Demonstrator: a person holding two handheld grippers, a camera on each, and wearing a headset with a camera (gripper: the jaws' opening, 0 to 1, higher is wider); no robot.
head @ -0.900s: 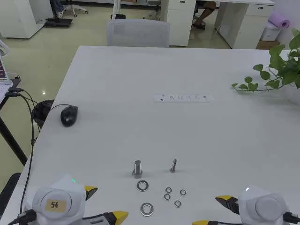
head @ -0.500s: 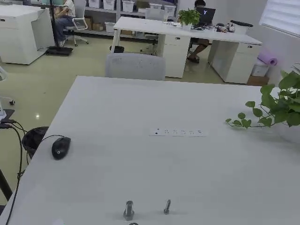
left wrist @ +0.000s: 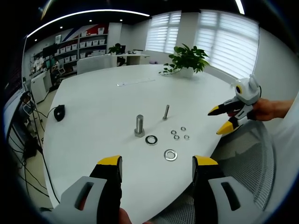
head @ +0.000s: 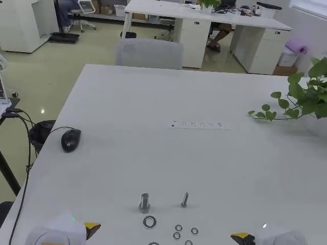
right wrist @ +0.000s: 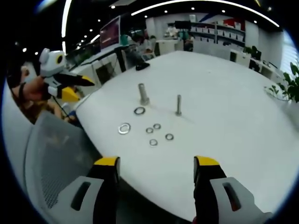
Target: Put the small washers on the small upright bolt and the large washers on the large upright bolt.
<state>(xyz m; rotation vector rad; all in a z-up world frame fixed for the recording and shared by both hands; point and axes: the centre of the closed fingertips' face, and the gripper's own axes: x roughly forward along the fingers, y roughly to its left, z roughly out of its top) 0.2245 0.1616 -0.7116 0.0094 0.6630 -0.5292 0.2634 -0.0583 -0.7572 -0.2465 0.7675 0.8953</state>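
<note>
"So, where does the large upright bolt point(head: 144, 202) stand?"

"Head down on the white worktop point(head: 153, 102), close to the edge nearest the person. The small upright bolt point(head: 184, 199) stands near it, to its right in the head view, and the two don't touch."

"And the washers?"

"All flat on the worktop, none on a bolt. One large washer point(head: 149, 222) lies just beside the large upright bolt on the person's side, not touching it. The second large washer point(left wrist: 170, 154) lies farther from the bolt the same way, nearer the edge. Four small washers point(left wrist: 176, 137) sit in a loose cluster to the bolt's near right."

"What about the tools?"

"The left hand-held gripper point(left wrist: 158, 163) has its jaws spread wide with nothing between them. It is held on the person's side of the bolt, to the left and well apart from it. The right hand-held gripper point(right wrist: 156, 163) gapes just as wide and is just as empty, on the near right of the bolt."

"Anything else on there?"

"A computer mouse point(head: 71, 139) lies beyond the bolt, far to its left. A power strip point(head: 198, 125) lies beyond the bolt, and a potted plant point(head: 301, 97) is far off to its right."
</note>
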